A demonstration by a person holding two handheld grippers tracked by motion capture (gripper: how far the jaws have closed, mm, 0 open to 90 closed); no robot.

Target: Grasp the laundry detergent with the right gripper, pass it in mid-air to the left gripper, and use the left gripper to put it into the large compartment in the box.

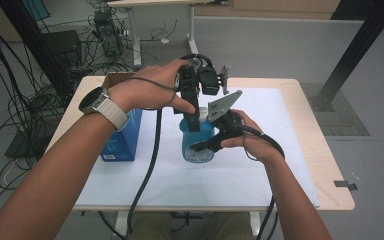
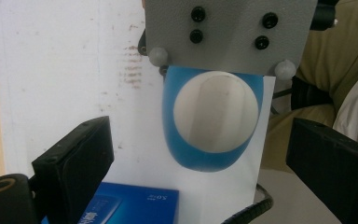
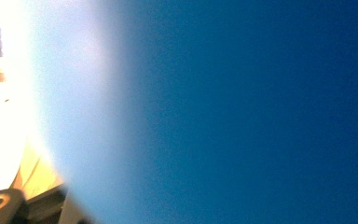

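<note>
Gripping the blue bottle (image 1: 198,142) by its side, the right gripper (image 1: 205,145) has its jaws closed in as far as they go on the bottle's body; in the right gripper view that body sits so close that it is a blurred blue surface (image 3: 242,112). A grey three-cornered plate (image 1: 224,105) stands on top of this gripper, and the right hand (image 1: 245,135) holds it from the bottle's right.

Above the bottle, the left gripper (image 1: 194,117) points down at its top, with the left hand (image 1: 150,90) wrapped around it. In the left gripper view its two black jaws stand wide apart, one at either side of the bottle's white cap (image 2: 216,118) and blue shoulder (image 2: 200,158), neither touching them; the other gripper's grey plate (image 2: 228,32) covers the far side of the bottle.

The bottle stands upright near the middle of the desk (image 1: 305,100), on a white mat (image 1: 265,170) that covers most of its top. A blue box (image 1: 122,137) lies on the mat toward the left edge, near the bottle but apart from it, with a brown cardboard box (image 1: 115,79) behind it at the far left corner. A watch with a pale strap (image 1: 105,107) sits on the left wrist. Black cables (image 1: 147,170) trail from both grippers toward the near edge.
</note>
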